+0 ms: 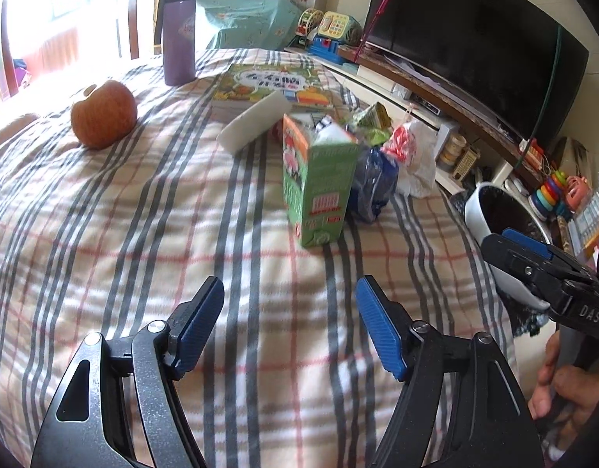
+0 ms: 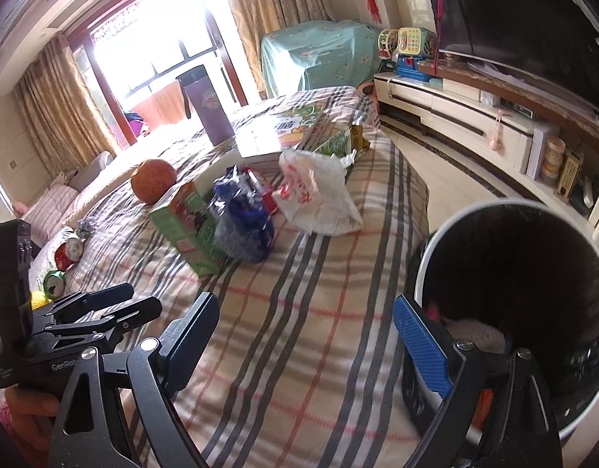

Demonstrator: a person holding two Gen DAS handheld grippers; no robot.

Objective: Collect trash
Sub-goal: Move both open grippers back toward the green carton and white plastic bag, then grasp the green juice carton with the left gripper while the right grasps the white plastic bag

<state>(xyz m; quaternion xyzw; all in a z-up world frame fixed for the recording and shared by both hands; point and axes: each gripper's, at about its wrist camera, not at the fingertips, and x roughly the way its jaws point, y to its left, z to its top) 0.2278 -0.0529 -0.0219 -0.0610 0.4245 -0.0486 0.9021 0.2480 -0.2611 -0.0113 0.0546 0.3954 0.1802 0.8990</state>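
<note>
Striped bed (image 1: pixel 143 234) carries trash mid-right: green carton (image 1: pixel 319 179), blue wrapper (image 1: pixel 371 185), white bag (image 1: pixel 414 160). Bin (image 2: pixel 428 257) at near right edge. Left gripper (image 1: pixel 289 325) and right gripper (image 2: pixel 305 341) fingers wide, empty.

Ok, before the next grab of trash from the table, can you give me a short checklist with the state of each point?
1. Left claw open and empty: ok.
2. Right claw open and empty: ok.
3. Green carton standing upright, free to reach: ok.
4. Bin open beside the table: ok.
5. Room left in the bin: cannot tell, inside is dark.
6. Apple apart from the trash pile: ok.
</note>
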